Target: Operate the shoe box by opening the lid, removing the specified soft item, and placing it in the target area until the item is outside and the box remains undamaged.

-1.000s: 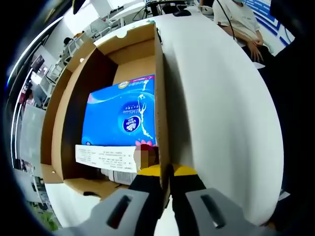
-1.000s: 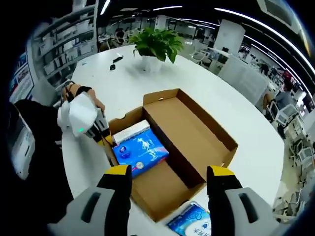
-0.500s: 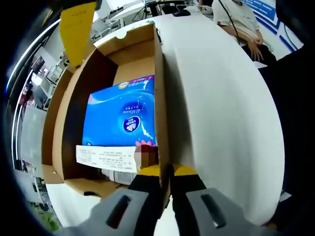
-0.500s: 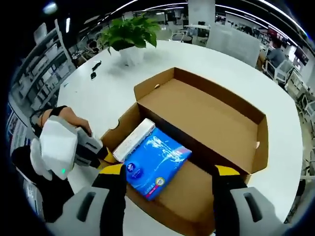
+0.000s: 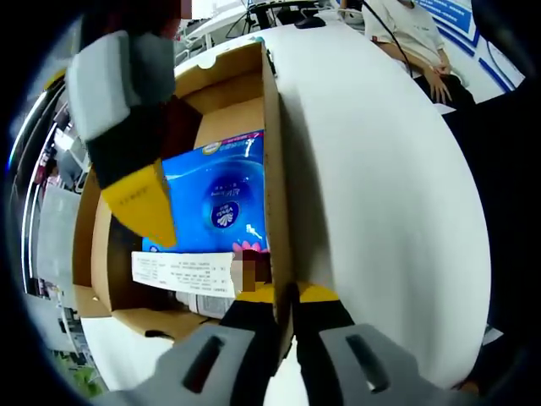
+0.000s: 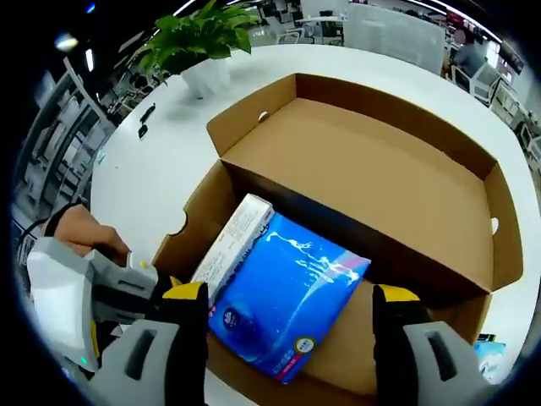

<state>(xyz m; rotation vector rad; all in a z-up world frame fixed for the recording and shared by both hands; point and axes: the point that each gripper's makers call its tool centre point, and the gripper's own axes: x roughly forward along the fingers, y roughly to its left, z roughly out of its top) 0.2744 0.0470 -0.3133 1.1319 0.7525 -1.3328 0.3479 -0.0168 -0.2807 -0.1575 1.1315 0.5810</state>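
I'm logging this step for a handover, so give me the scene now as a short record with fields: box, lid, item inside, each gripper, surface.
box: cardboard shoe box, on the table
lid: open, folded back flat
item inside: blue soft tissue pack, lying in the box beside a white carton
left gripper: jaws shut on the box's side wall
right gripper: open, jaws either side of the blue pack, not gripping it
surface: white table
other: potted plant beyond the box
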